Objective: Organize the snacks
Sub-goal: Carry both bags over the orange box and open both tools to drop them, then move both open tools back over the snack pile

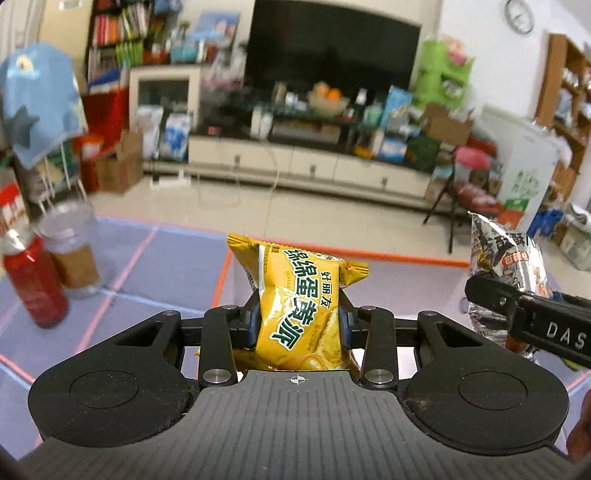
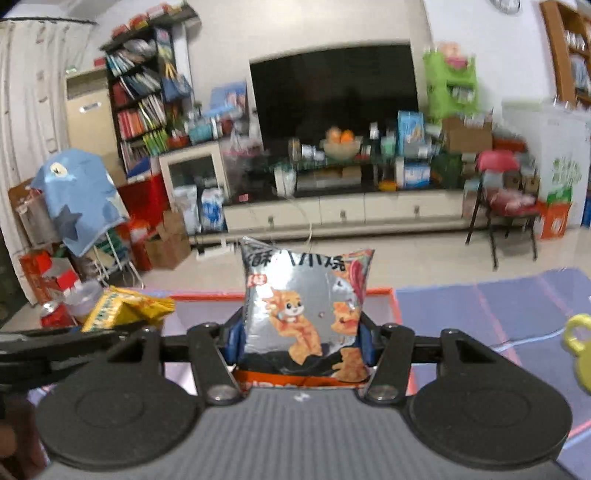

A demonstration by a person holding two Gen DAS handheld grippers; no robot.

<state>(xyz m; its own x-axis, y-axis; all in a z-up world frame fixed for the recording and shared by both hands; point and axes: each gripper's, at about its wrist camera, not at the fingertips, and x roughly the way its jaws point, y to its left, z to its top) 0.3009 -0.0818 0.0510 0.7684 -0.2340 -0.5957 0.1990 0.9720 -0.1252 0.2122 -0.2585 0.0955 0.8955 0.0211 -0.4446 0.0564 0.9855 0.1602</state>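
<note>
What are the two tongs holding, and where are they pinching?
The left tongs pinch a yellow snack packet across its middle. The right tongs pinch a silver snack bag by its sides, low down.

This is a living room in a home, with a big dark TV [image 1: 332,59] on a long white cabinet [image 1: 306,166], a bookshelf [image 2: 142,92] full of books, a wall clock [image 1: 519,15], and a red folding chair [image 2: 504,199].
</note>
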